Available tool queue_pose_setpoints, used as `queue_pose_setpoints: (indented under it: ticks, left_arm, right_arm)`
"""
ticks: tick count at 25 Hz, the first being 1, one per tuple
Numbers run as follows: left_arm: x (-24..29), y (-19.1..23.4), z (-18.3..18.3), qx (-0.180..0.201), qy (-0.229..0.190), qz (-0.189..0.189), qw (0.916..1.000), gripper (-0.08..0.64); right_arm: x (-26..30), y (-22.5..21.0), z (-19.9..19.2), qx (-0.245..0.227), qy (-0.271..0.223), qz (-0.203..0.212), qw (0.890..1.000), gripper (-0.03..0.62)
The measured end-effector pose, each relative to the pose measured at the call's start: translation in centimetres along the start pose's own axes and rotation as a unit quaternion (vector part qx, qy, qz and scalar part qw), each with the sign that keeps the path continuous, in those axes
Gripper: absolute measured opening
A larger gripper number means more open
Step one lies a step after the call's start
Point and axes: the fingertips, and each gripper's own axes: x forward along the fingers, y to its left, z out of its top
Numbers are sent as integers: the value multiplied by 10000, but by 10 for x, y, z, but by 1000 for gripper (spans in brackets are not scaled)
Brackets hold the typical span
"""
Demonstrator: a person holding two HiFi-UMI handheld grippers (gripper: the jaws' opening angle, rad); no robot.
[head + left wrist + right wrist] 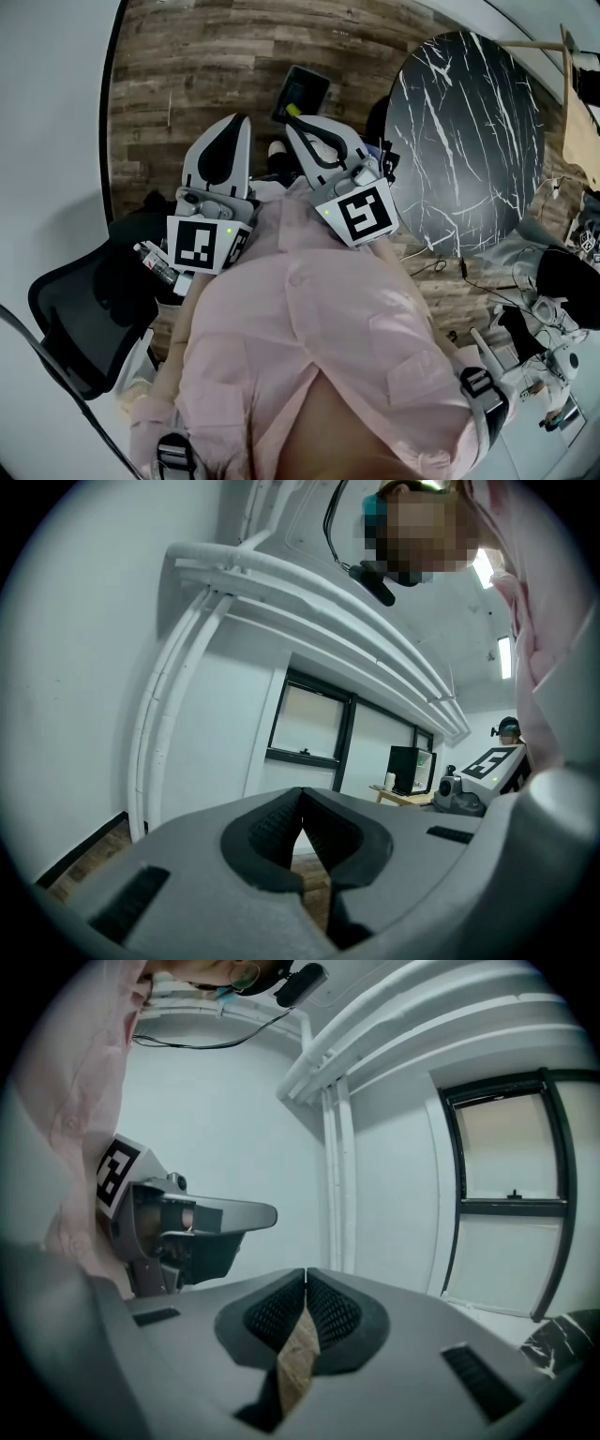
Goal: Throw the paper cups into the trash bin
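Left tongs [301, 799] and right tongs [306, 1277] are both pinched together, empty; a pink shirt [309, 328] hides much floor [187, 56].

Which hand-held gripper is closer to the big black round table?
Right. The right hand-held gripper is beside the black table; the left hand-held gripper is farther away, beyond the right one.

Right gripper [306, 1273], jaws together, empty.
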Motion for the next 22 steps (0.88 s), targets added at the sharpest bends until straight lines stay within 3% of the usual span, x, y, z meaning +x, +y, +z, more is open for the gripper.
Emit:
queue_pose_setpoints:
  ticks: [17, 22]
  left_arm:
    - [0, -1, 1, 11, 5, 20, 10000, 15]
    - [0, 0, 6, 167, -218, -24, 9996, 14]
  right_arm:
    - [0, 0, 1, -48, 4, 26, 10000, 31]
    - [0, 1, 0, -76, 21, 35, 10000, 31]
